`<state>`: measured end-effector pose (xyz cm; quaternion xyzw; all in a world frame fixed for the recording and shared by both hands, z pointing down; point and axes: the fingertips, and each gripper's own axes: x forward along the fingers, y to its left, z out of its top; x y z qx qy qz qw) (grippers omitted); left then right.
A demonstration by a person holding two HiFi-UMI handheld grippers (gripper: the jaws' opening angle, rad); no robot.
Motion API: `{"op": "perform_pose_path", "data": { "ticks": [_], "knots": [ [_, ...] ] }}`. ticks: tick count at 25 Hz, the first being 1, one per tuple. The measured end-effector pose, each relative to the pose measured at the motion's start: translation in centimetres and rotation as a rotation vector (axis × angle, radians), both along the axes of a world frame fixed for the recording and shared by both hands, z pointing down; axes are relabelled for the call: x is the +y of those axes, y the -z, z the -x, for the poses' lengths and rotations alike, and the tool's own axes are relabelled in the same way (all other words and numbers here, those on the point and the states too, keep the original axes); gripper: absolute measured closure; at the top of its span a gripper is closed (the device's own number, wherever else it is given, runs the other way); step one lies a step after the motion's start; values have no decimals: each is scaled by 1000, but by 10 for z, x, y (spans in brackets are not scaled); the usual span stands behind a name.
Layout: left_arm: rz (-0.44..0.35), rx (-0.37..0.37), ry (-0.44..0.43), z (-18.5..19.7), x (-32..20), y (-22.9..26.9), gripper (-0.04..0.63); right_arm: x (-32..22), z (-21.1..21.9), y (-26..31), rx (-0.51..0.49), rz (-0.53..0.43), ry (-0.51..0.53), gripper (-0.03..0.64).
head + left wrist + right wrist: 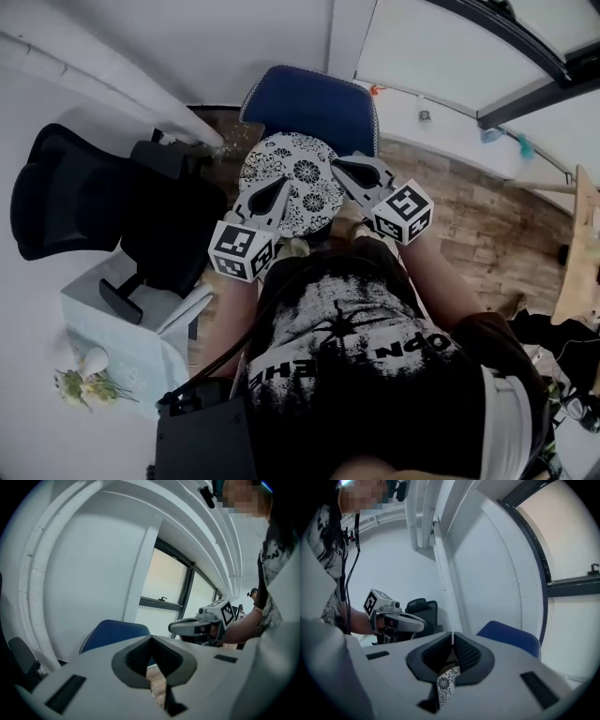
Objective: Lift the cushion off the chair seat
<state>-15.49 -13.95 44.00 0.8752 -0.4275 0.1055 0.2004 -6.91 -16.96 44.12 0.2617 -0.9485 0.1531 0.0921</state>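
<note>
Lettering: the only text is white print on your black shirt (347,342). It sits inverted in the head view and only the fragment "OPN" is legible. Each gripper's cube carries square black-and-white markers.

The cushion (298,183) is round, so it has no long axis. Its black-and-white floral face is turned up toward the head camera. It sits over the seat of the blue chair (319,111), in front of the backrest. I can't tell whether it touches the seat.

Your right gripper (339,165) is at the cushion's right edge, jaws clamped on a fold of the patterned fabric. Your left gripper (281,187) lies over the cushion's left edge, jaws closed together.

View differences:
- Right gripper view: shows the floral fabric hanging below the closed jaws. The head view doesn't resolve that pinch.
- Left gripper view: jaws meet at the tip, and only wood floor (157,686) shows through the gap below them. No fabric is visible there, so I can't confirm a grip on that side.
- Head view only: the whole cushion, plus the black office chair (84,192) to the left.
- Each gripper view also sees the other gripper and the blue backrest.
</note>
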Motion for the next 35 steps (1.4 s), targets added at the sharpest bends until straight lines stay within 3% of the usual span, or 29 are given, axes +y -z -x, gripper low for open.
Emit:
{"op": "perform_pose_path", "data": {
  "ticks": [9,14,24,35],
  "knots": [
    [61,17,38,-12,-6,-22,583,-1,-16,-40,68,83,30,592],
    [102,17,61,-20,-8,-39,583,3,-21,-81,133,144,61,496],
    [201,-1,67,-34,-24,-96,583,3,-40,-213,306,318,79,394],
    [288,-4,51,-44,-48,-191,583,-40,-53,-371,501,421,38,365]
  ]
}}
